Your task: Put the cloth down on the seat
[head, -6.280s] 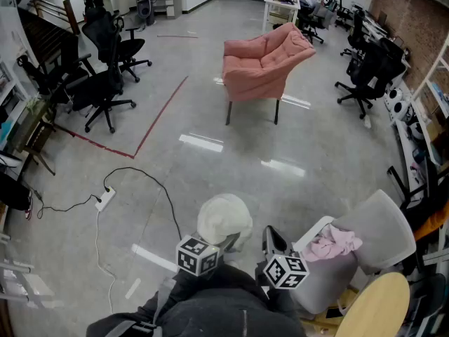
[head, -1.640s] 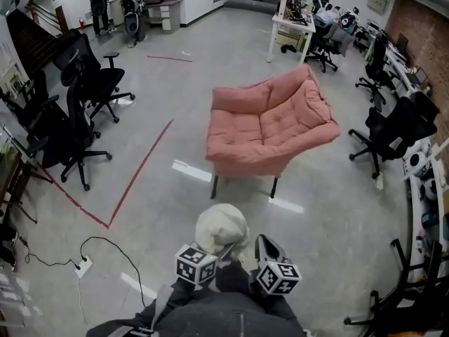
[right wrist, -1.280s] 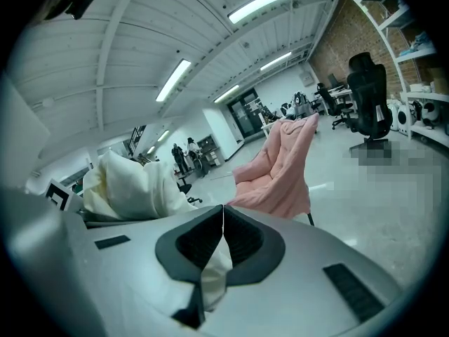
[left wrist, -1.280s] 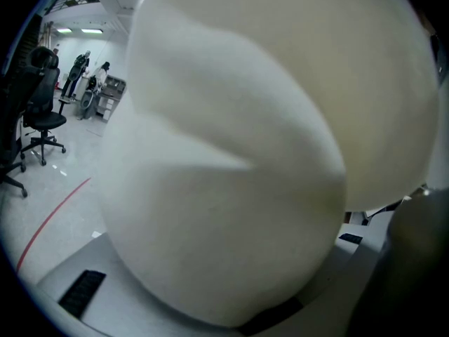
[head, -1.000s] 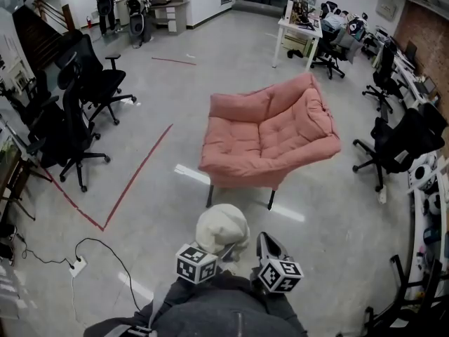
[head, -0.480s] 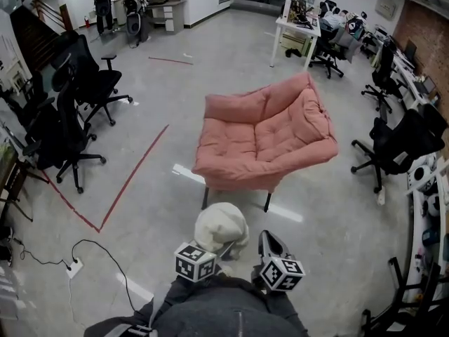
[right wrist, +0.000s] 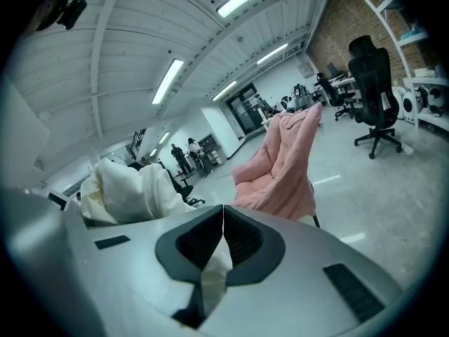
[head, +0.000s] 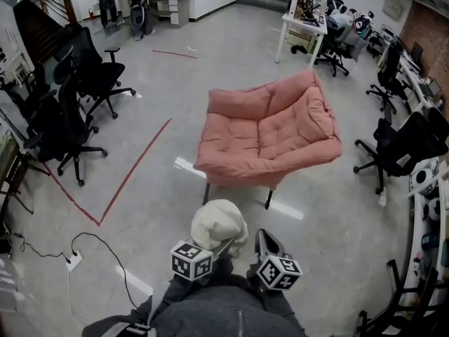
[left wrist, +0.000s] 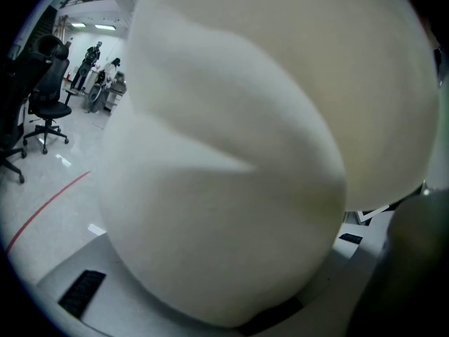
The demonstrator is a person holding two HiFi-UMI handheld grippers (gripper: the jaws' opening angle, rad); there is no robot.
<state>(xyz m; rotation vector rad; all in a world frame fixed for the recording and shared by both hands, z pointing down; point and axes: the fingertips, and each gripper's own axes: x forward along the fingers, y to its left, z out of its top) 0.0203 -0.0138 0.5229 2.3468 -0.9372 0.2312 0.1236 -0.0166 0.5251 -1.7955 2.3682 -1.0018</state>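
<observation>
The pink armchair stands on the grey floor at 12 o'clock from the person. The cream cloth is bunched into a ball and held clear of the seat, at 6 o'clock from the armchair. The left claw grips the bulk of the bundle from 7 o'clock. The right claw, at 4 o'clock, is closed on a thin fold of it.

Head view: steeply down from above. Gripper views: forward along jaws. Armchair shared head/right.
</observation>
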